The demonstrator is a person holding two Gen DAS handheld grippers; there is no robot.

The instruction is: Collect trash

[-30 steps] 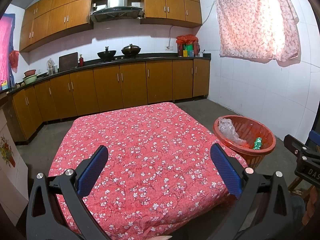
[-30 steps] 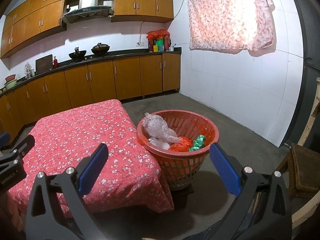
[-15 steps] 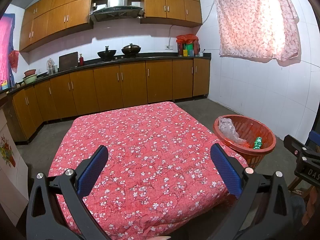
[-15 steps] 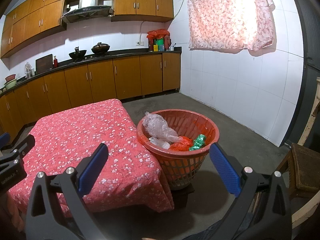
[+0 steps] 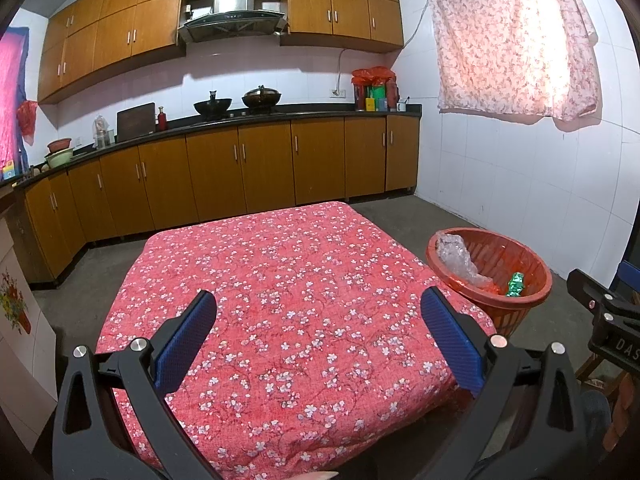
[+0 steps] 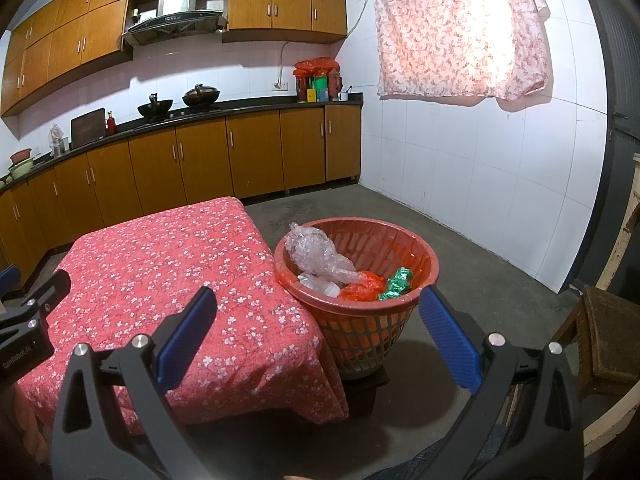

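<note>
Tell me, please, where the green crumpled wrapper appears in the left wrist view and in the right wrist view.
Left wrist view: the green crumpled wrapper lies right of centre, inside the orange basket, near its front right wall.
Right wrist view: the wrapper lies just right of centre, in the basket, beside orange plastic.
Shared landmark: the clear crumpled plastic at the basket's left rim.
</note>
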